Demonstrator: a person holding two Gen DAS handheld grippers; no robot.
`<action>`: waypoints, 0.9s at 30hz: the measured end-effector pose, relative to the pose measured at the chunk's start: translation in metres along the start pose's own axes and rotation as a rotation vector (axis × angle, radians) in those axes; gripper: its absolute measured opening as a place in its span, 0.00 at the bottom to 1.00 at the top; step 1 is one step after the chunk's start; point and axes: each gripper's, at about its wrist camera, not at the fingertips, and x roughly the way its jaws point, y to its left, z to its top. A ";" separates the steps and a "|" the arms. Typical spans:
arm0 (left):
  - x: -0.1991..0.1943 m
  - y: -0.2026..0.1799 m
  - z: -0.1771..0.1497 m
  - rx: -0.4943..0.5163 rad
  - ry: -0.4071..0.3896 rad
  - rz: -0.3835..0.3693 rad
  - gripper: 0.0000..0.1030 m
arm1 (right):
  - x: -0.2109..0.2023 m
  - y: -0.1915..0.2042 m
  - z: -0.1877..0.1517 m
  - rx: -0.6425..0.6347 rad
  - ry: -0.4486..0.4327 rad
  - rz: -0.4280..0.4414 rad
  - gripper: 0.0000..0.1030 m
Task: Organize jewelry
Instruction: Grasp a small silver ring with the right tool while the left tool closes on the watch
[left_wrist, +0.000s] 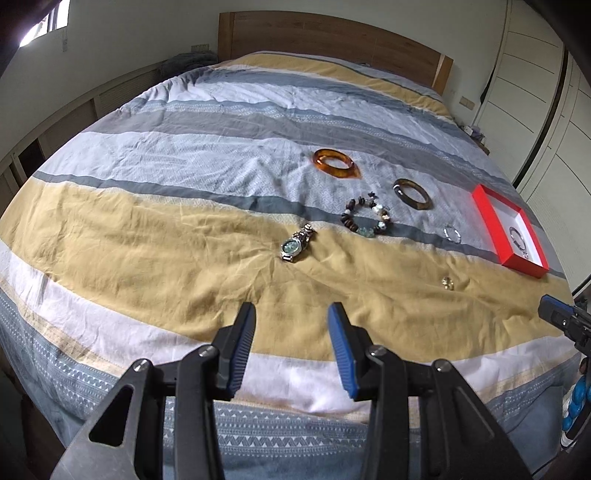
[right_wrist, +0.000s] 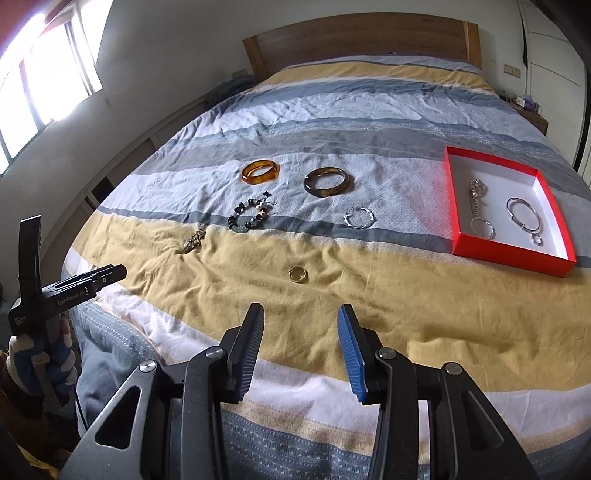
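Two silver pieces lay in the red box (right_wrist: 509, 254); six remained on the bed (right_wrist: 369, 314). My left claw (left_wrist: 291, 317) and right claw (right_wrist: 301, 319) were released, empty.

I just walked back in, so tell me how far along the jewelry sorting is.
Partly done. The red box already holds two silver pieces: a chain and a hoop bracelet. Nothing is in hand: the left gripper and right gripper are both open and empty. Left on the bedspread: amber bangle, dark bangle, beaded bracelet, watch, silver bracelet, gold ring.
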 end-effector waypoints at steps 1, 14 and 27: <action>0.008 0.000 0.002 -0.002 0.008 0.003 0.37 | 0.008 -0.001 0.003 0.001 0.005 0.001 0.40; 0.100 -0.002 0.039 -0.002 0.071 -0.012 0.37 | 0.119 -0.006 0.018 0.032 0.130 0.033 0.40; 0.143 -0.004 0.046 0.017 0.083 -0.007 0.36 | 0.153 -0.003 0.017 -0.021 0.134 0.028 0.40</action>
